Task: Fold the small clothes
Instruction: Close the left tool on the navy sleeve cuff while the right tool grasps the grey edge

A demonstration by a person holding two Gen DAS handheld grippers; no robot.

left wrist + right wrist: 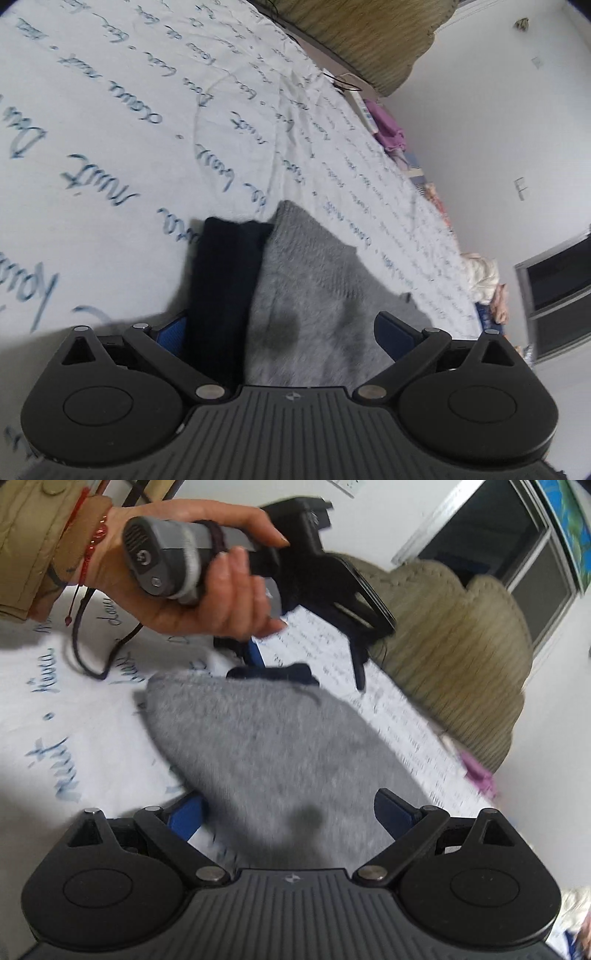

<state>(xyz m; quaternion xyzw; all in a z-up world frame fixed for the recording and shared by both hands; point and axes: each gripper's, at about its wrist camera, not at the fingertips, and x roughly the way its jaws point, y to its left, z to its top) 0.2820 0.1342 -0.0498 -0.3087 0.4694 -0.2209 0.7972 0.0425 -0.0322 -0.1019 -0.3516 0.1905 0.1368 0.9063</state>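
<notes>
A grey knit garment (pixel 314 295) with a dark navy band (pixel 225 295) lies on a white sheet with blue handwriting. My left gripper (pixel 284 328) is open, its blue pads on either side of the garment's near end. In the right wrist view the same grey garment (pixel 266 746) runs from my open right gripper (pixel 291 812) toward the left gripper (pixel 295 657), which a hand holds at the garment's far navy end (pixel 273 674). The cloth lies between both grippers' spread fingers; neither is closed on it.
The white printed sheet (pixel 129 129) covers the bed. A beige knitted blanket (pixel 362 33) sits at the far edge, also in the right wrist view (pixel 461 657). Pink cloth (pixel 388 125) and other small items line the bed's edge by the wall.
</notes>
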